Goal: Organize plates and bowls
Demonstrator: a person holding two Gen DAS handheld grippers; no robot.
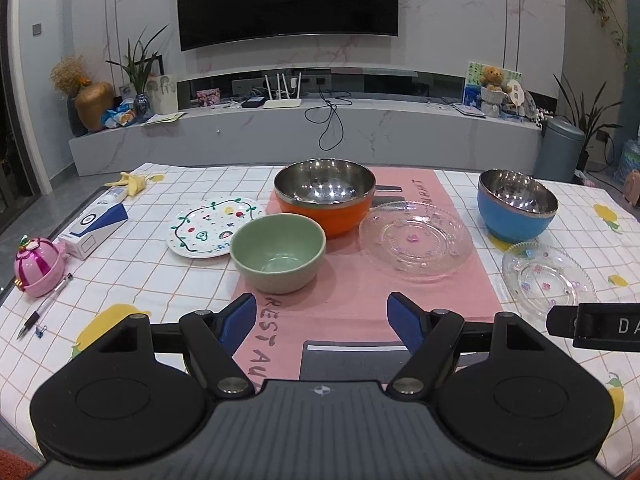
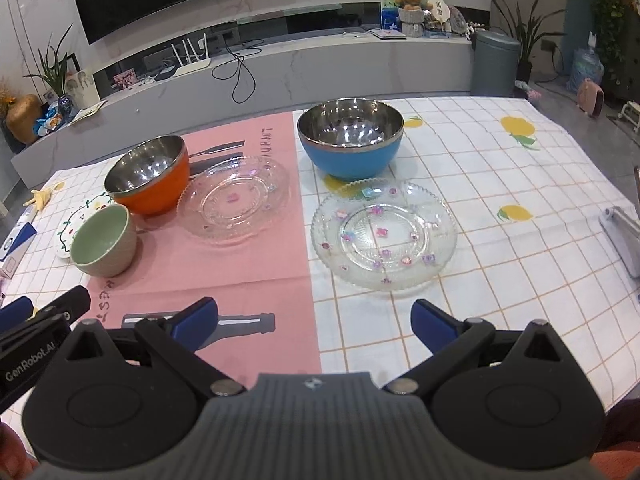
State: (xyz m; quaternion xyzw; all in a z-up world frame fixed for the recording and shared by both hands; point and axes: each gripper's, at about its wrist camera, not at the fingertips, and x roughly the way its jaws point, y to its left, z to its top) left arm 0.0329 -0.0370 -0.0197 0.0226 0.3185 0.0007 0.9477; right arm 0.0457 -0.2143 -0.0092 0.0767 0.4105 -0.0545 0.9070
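Plates and bowls sit spread before you on the checked tablecloth (image 2: 500,272), none stacked. Your left gripper (image 1: 322,314) hovers with fingers apart, nothing between them; your right gripper (image 2: 314,318) likewise, spread wide and empty. Nearest your left, the green bowl (image 1: 279,253) on the pink placemat (image 1: 352,292); nearest your right, the flowered glass plate (image 2: 384,236). Farther out: painted plate (image 1: 208,226), orange steel-lined bowl (image 1: 325,196), clear glass plate (image 1: 416,240), blue steel-lined bowl (image 2: 350,138).
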